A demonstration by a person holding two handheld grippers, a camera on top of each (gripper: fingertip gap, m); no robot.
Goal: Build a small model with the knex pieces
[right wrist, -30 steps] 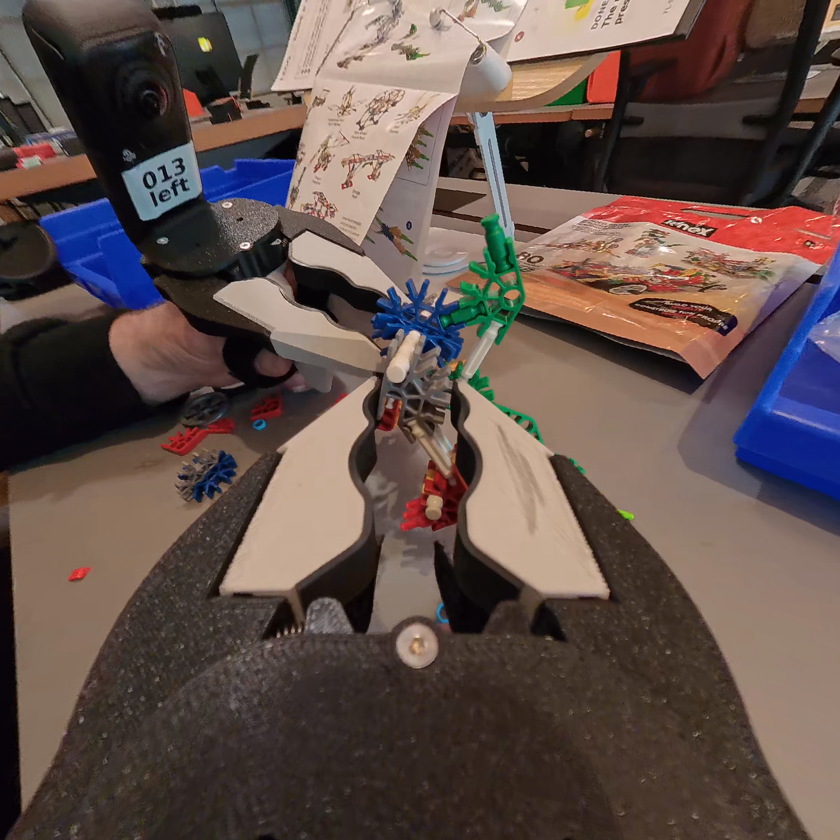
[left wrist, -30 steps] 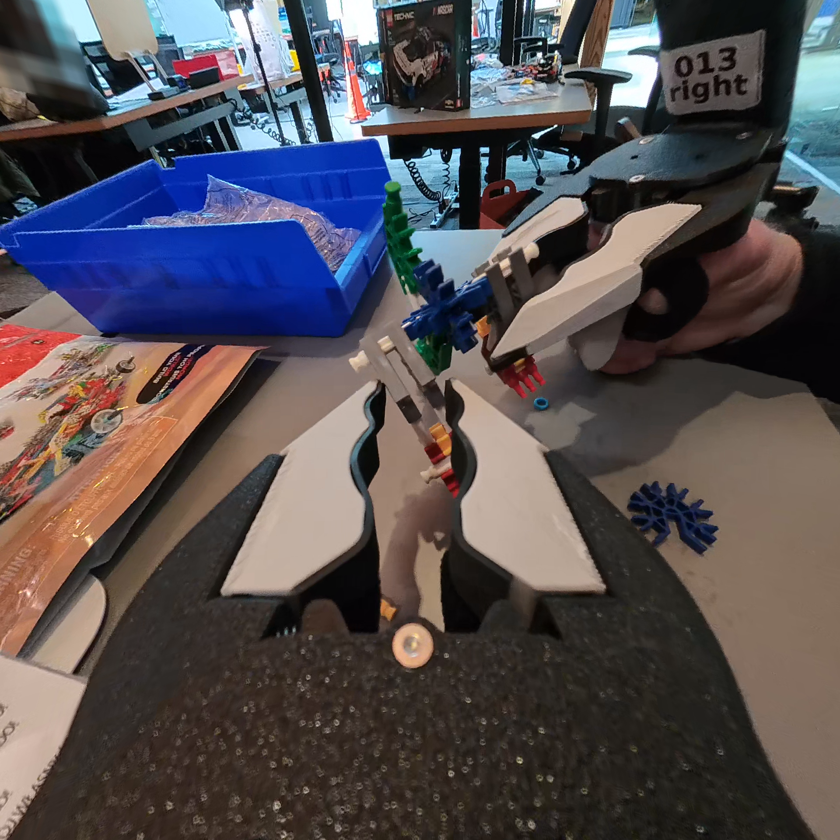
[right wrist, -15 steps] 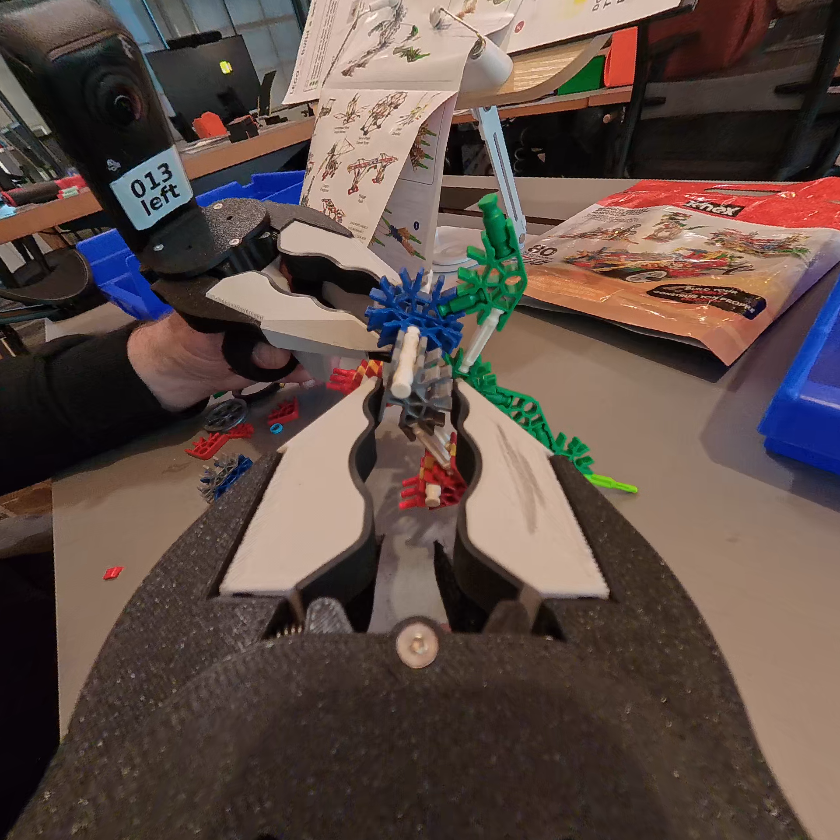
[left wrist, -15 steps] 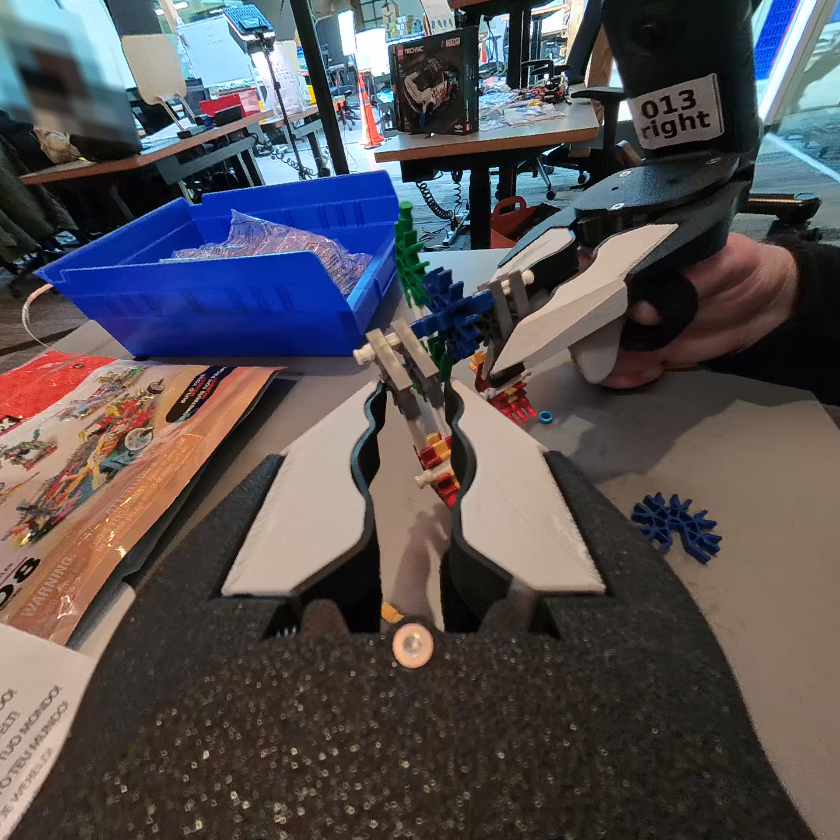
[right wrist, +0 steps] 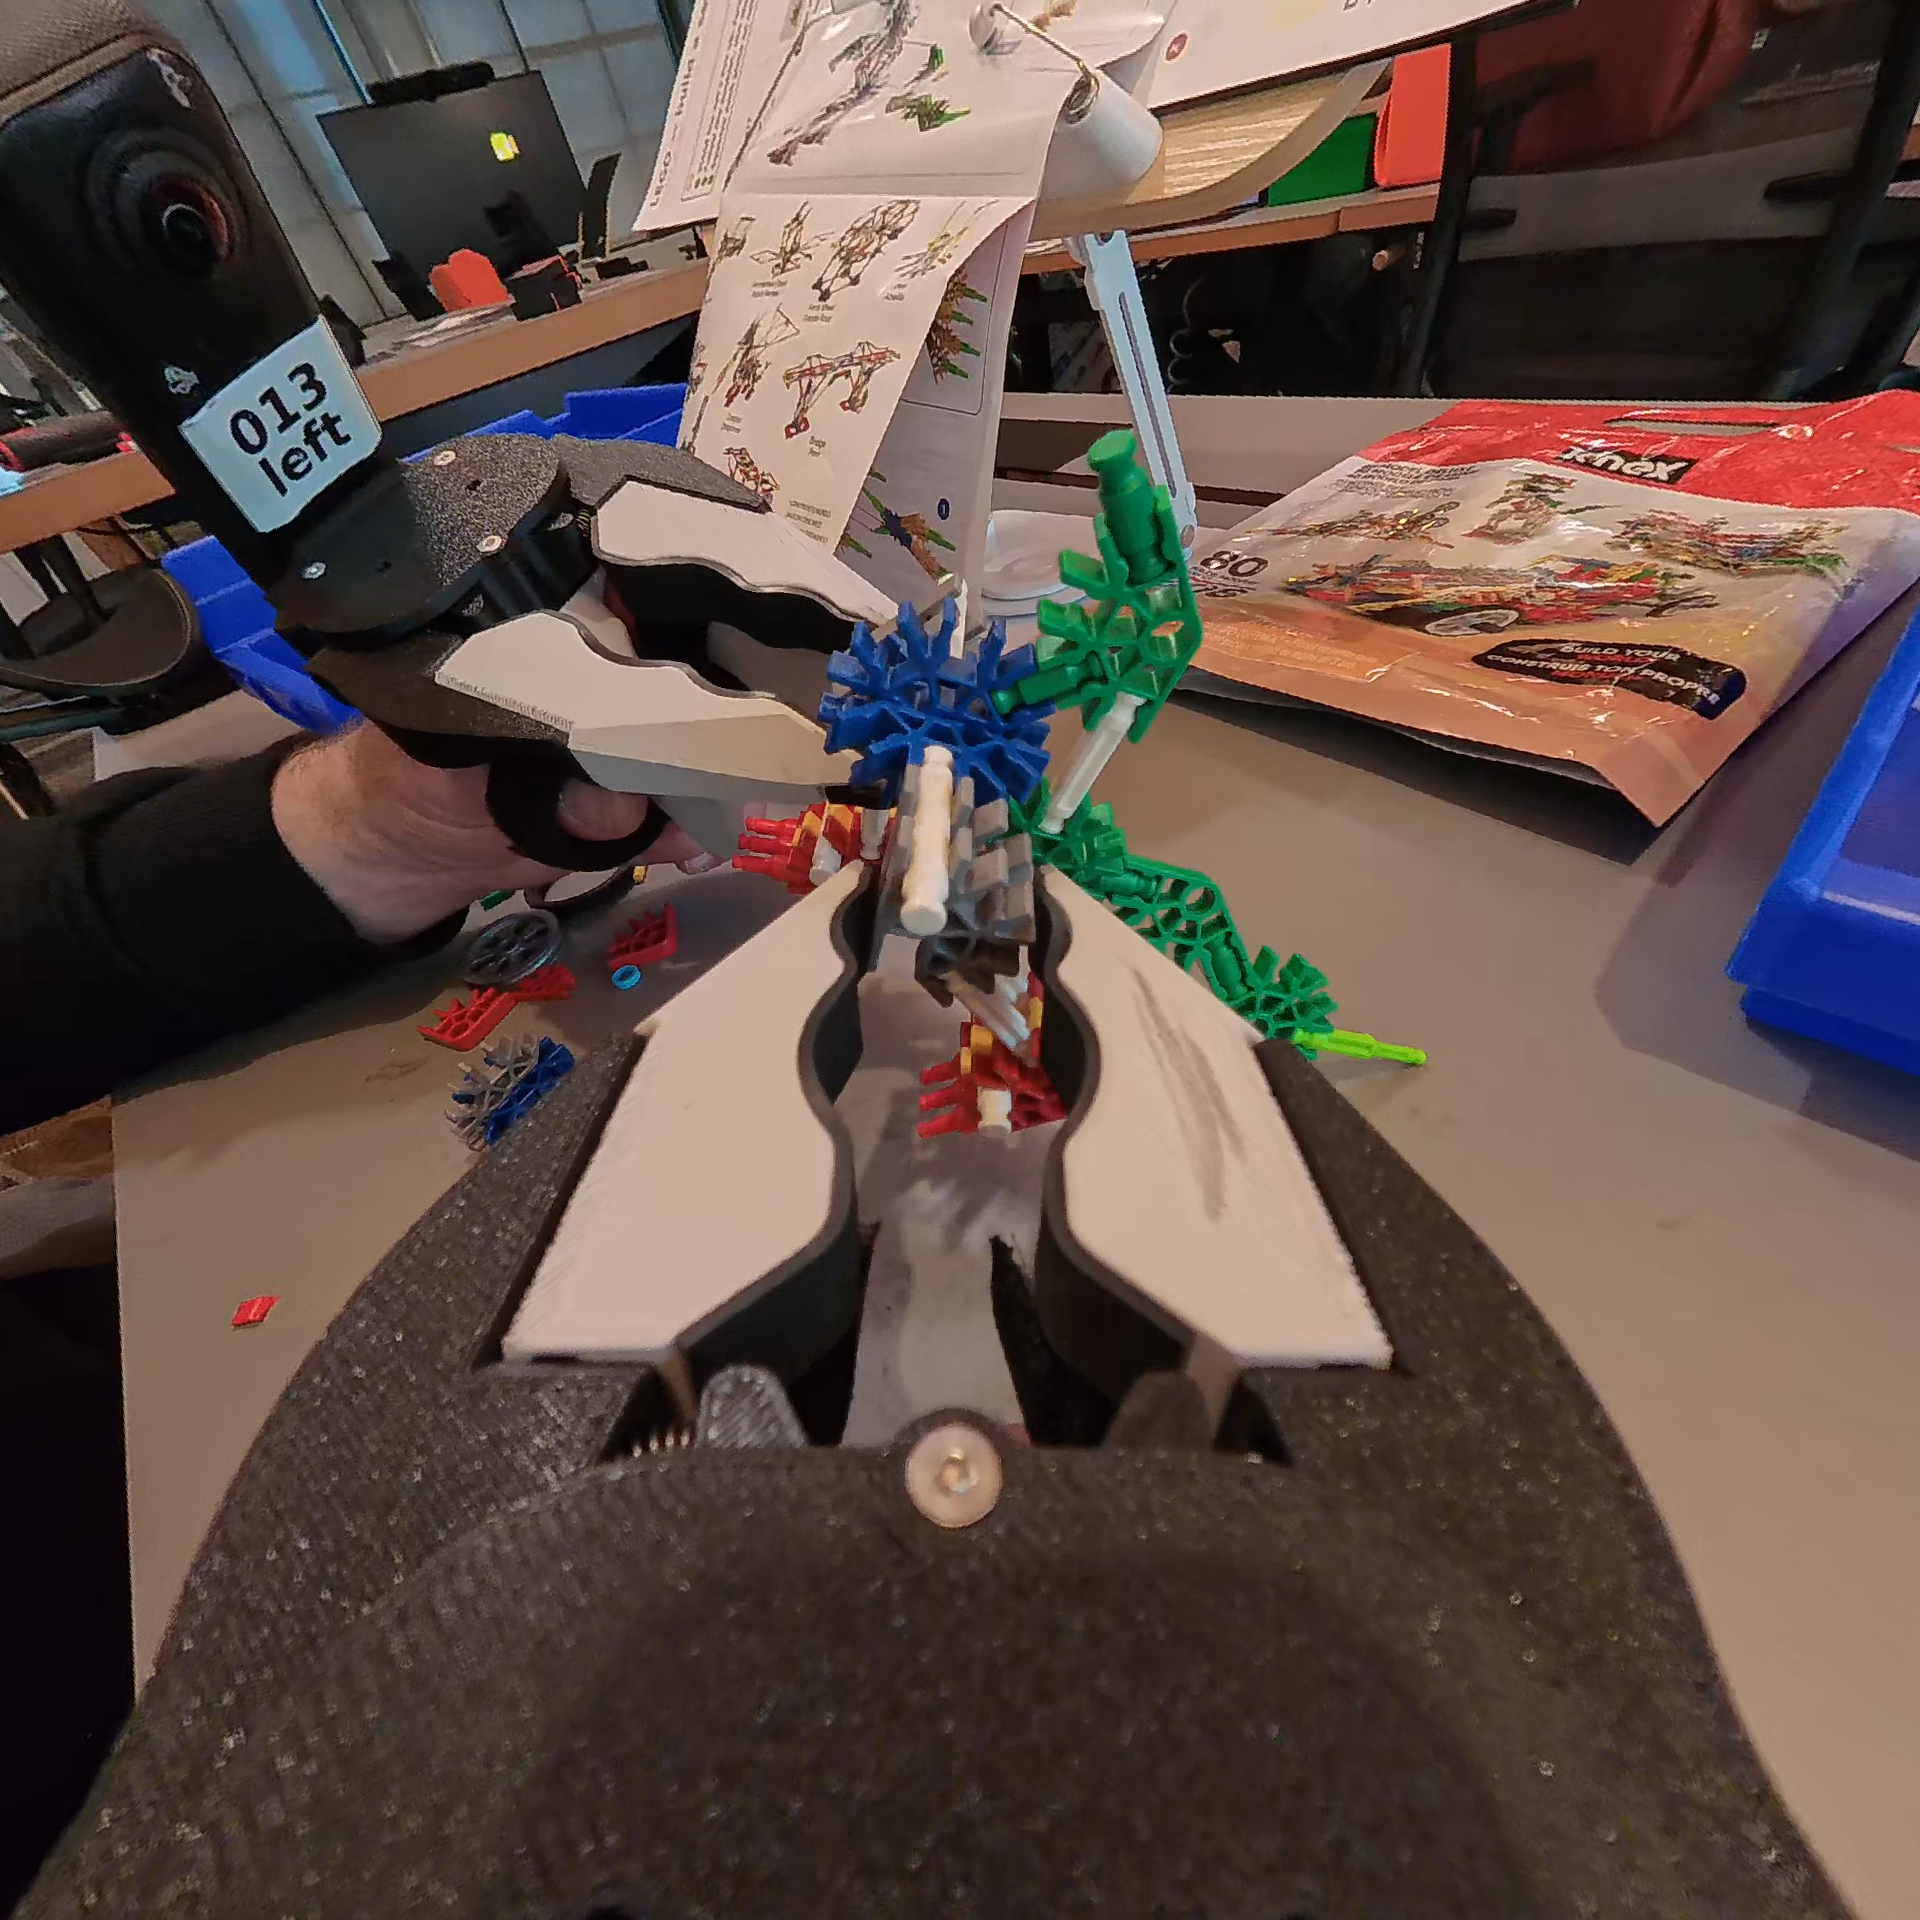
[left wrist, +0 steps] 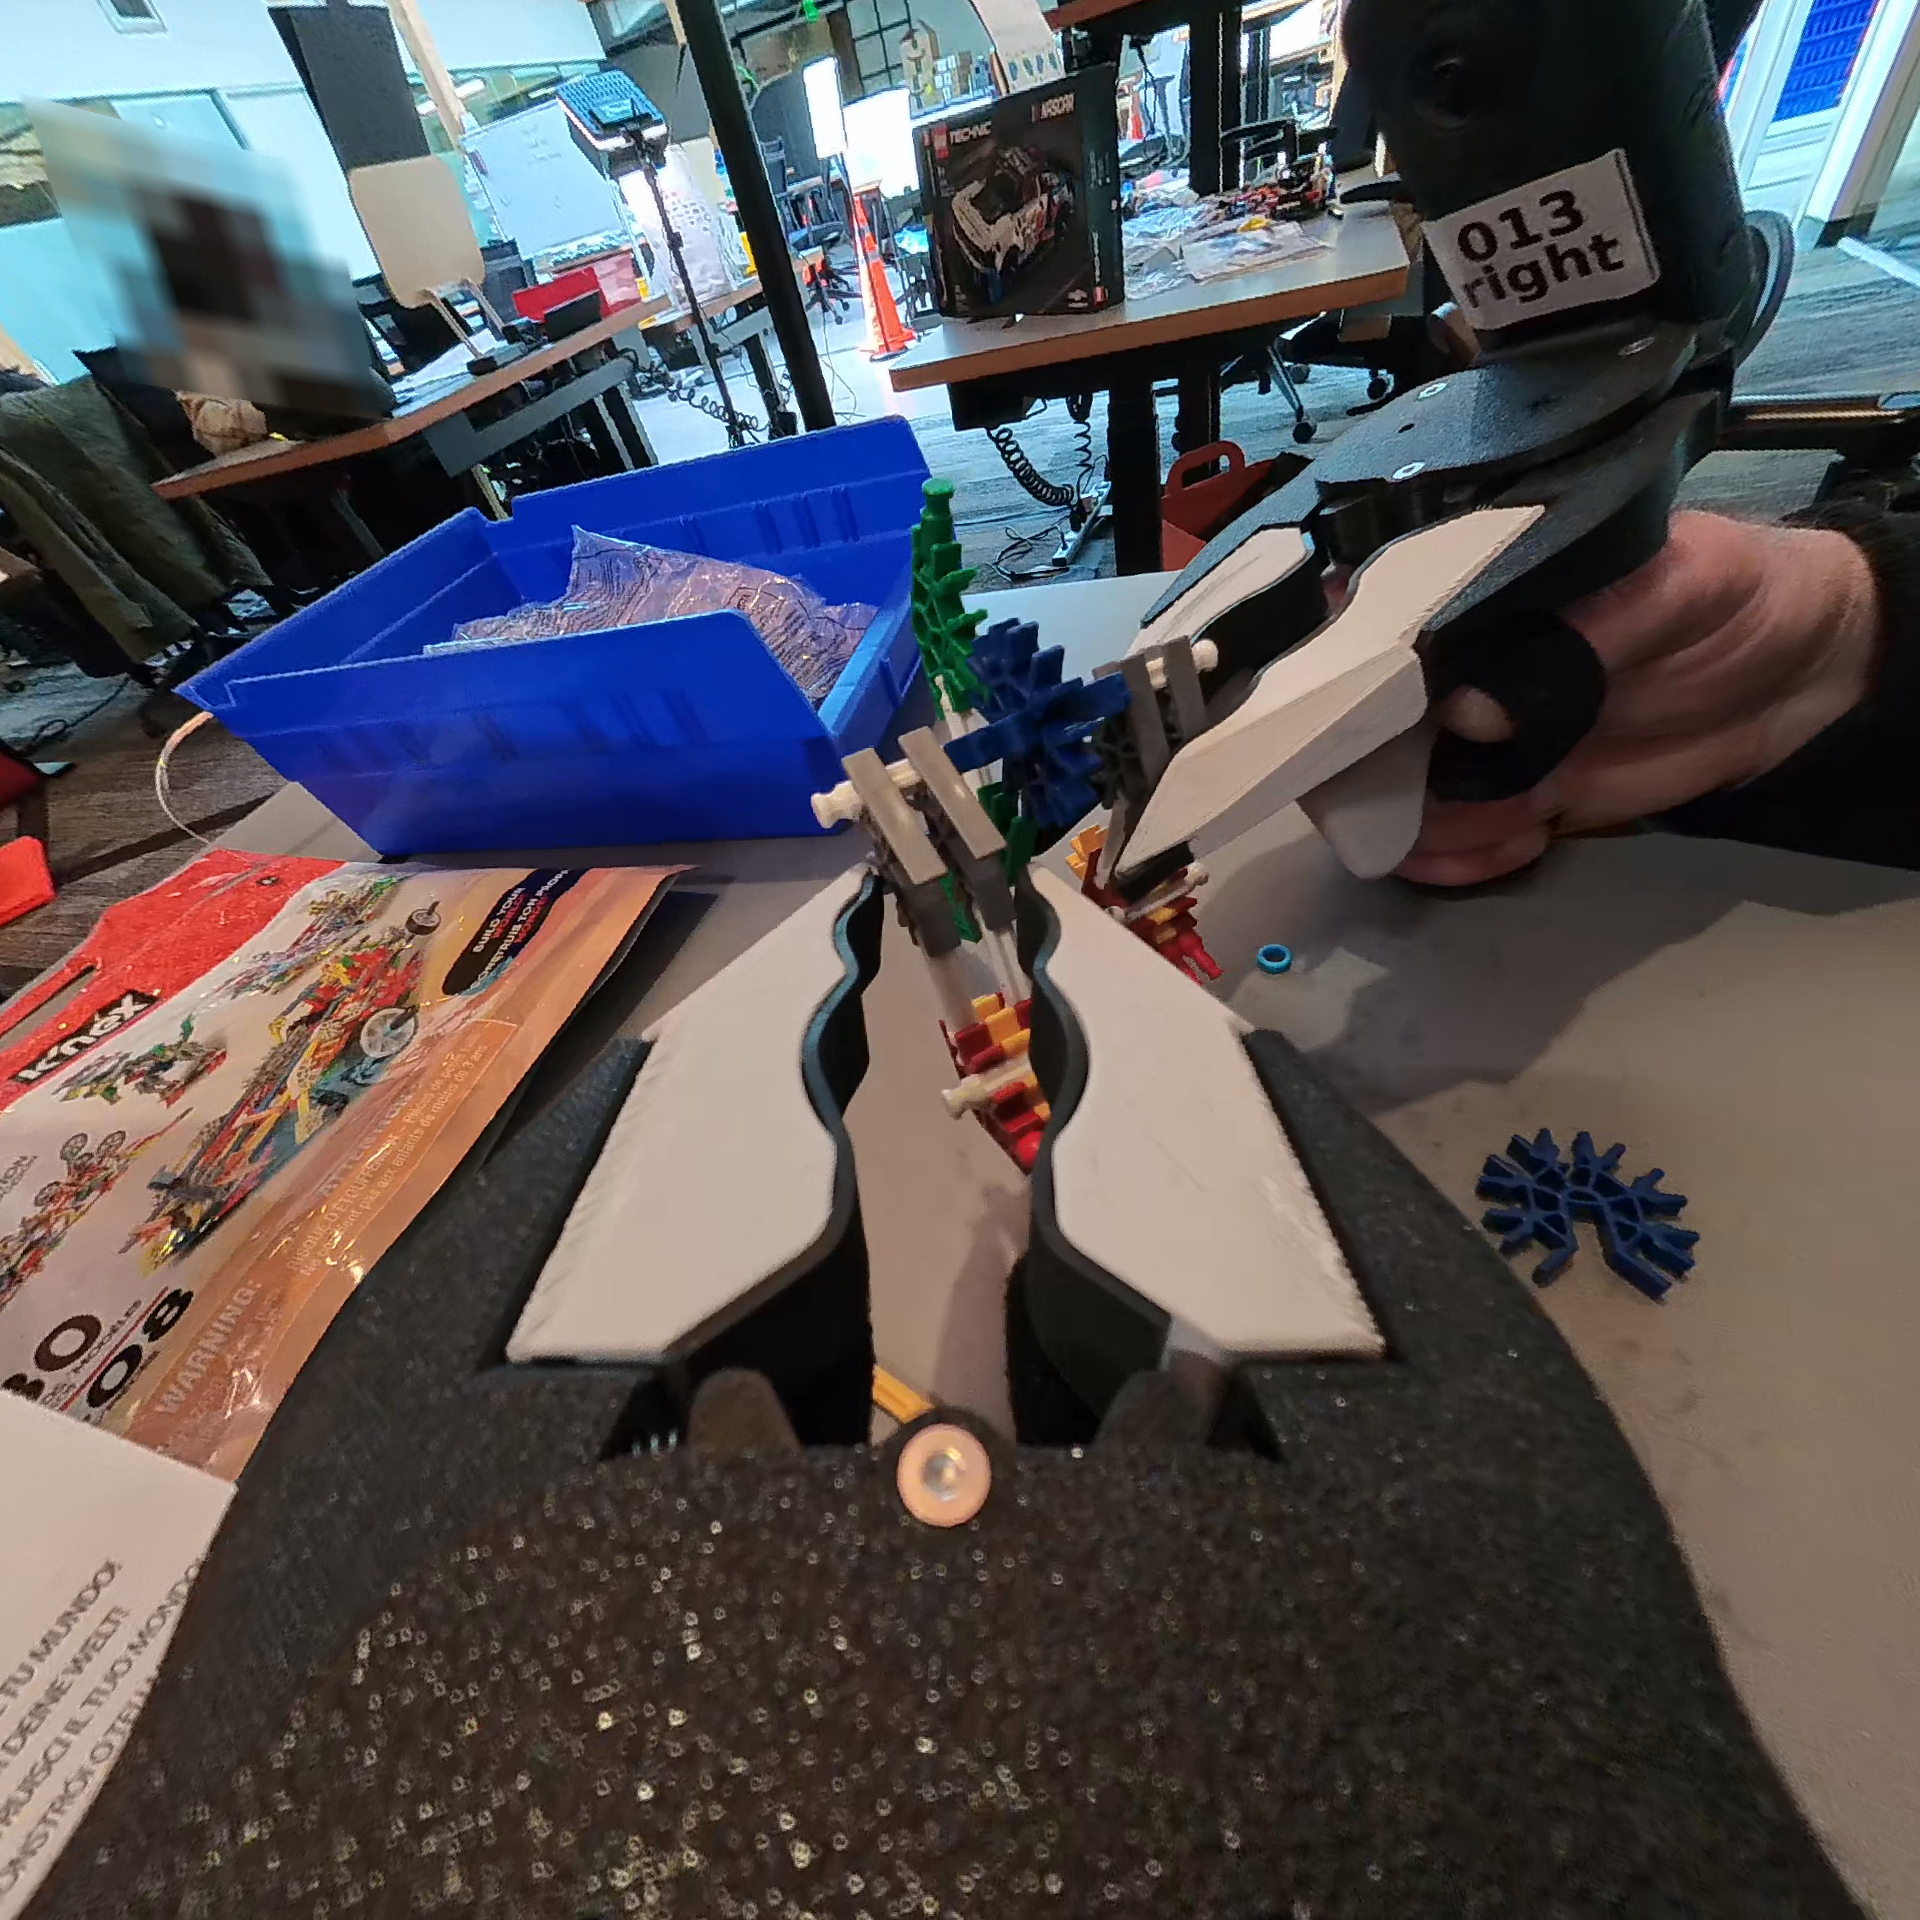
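Plastic rods and connectors form the toy model [left wrist: 1023, 748] we've got pinned from both sides: left gripper [left wrist: 951, 883] clenched on its grey pieces, right gripper [right wrist: 951, 904] clamped on the grey hub below the blue snowflake connector [right wrist: 935, 707]. It sits just above the grey table [right wrist: 1558, 1195], near the blue bin [left wrist: 582, 717].

The toy model [left wrist: 997, 748] stands between bin [left wrist: 582, 707] behind-left and loose connector [left wrist: 1584, 1210] front-right.
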